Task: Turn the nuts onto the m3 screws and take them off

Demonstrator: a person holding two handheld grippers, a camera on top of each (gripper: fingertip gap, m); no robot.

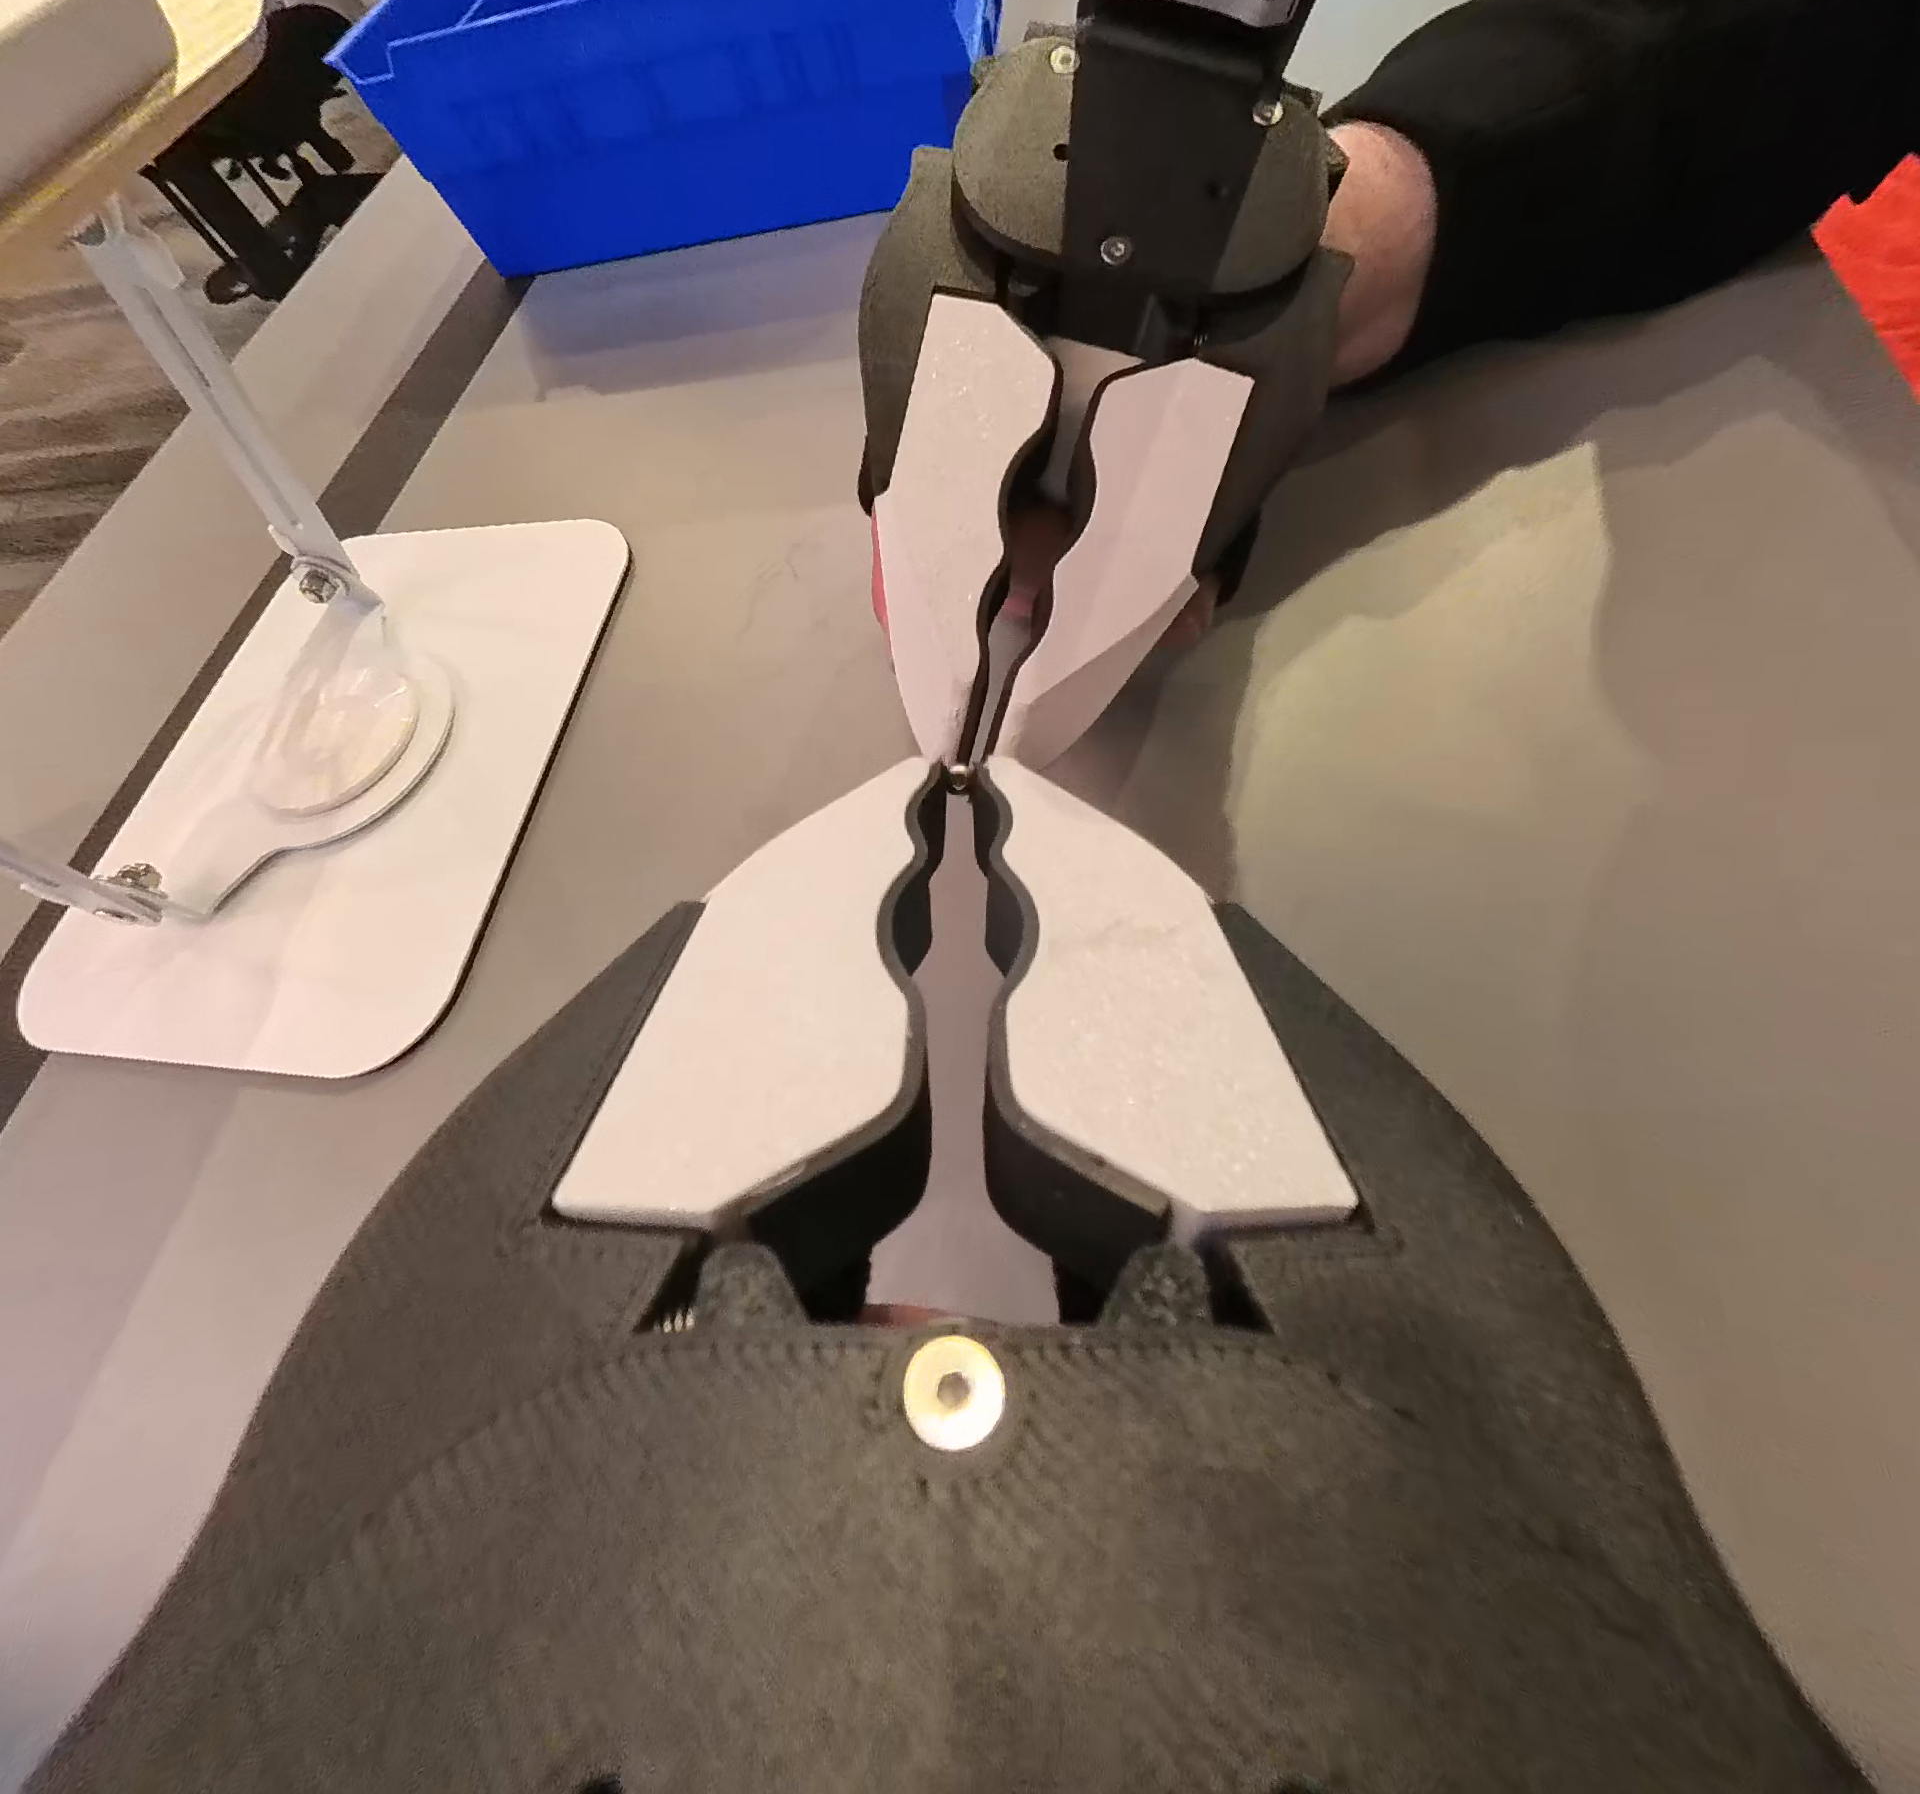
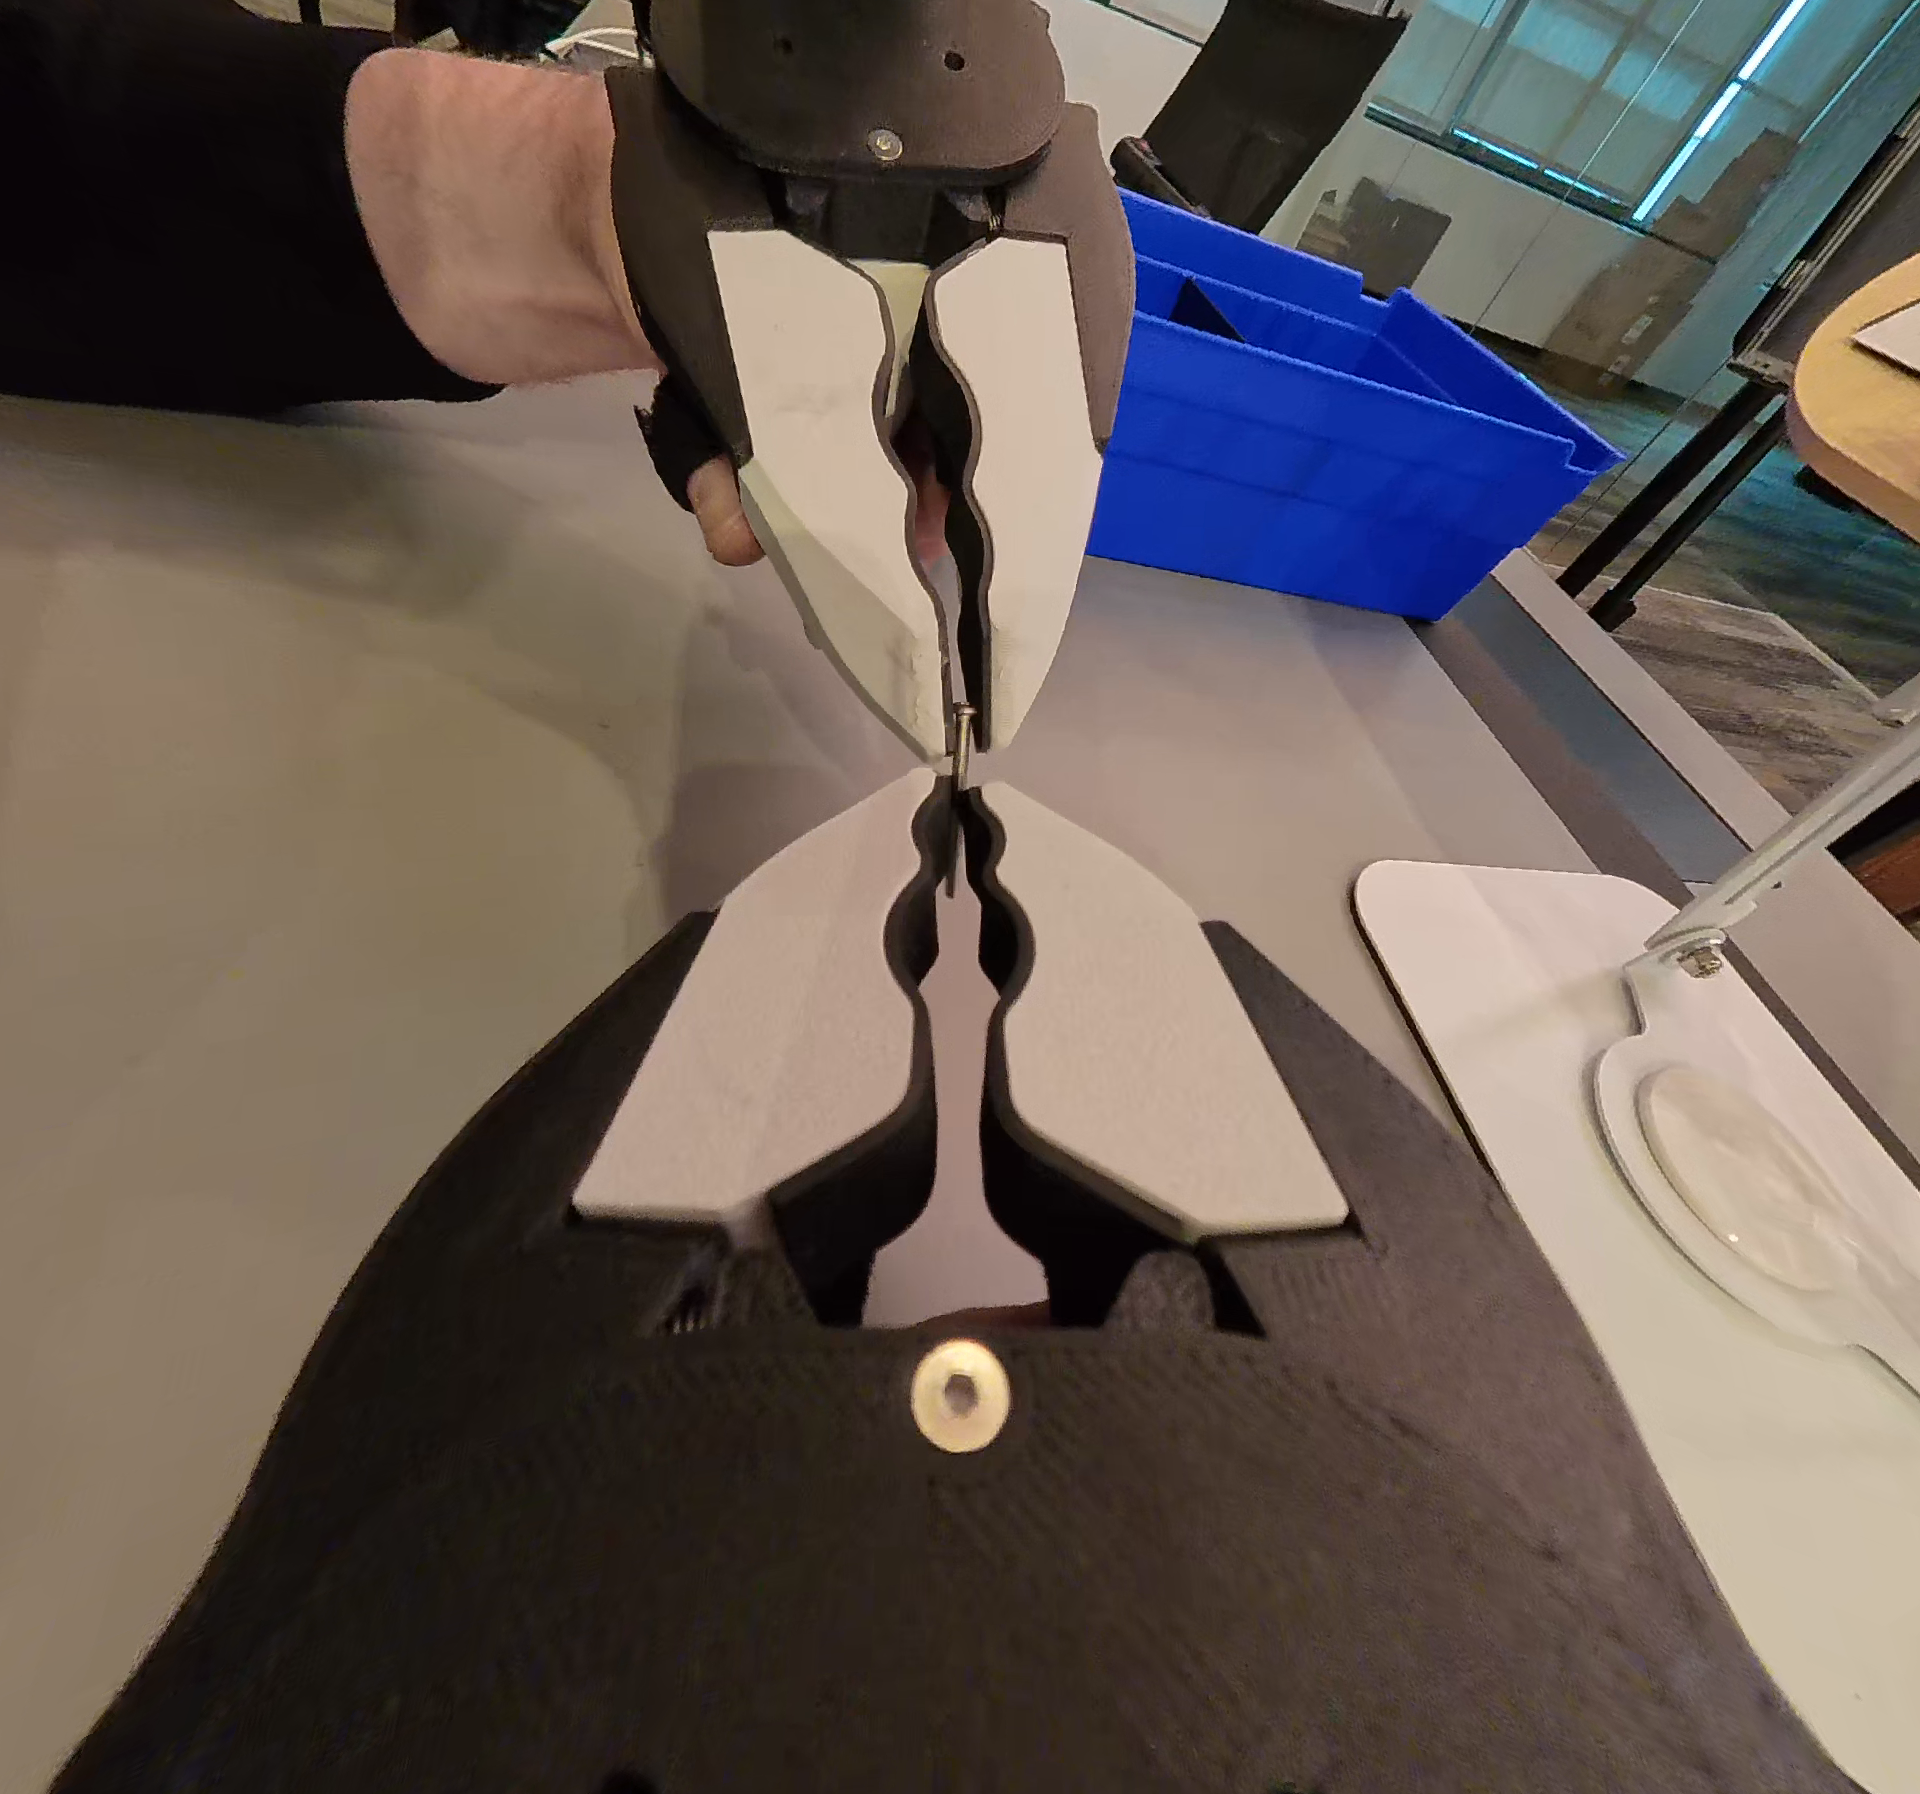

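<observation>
My two grippers meet tip to tip above the grey table. A small m3 screw spans the gap between them. My left gripper is shut on its wider metal end; I cannot tell whether that end is the head or a nut. It comes in from the top of the right wrist view. My right gripper is shut on the other end of the shaft; it comes in from the top of the left wrist view. No separate nut can be made out.
A blue plastic bin stands at the table's far side. A white base plate with a metal stand lies beside the grippers near the table edge. A red object shows at the right edge. Less than 4 cm separates the two grippers' tips.
</observation>
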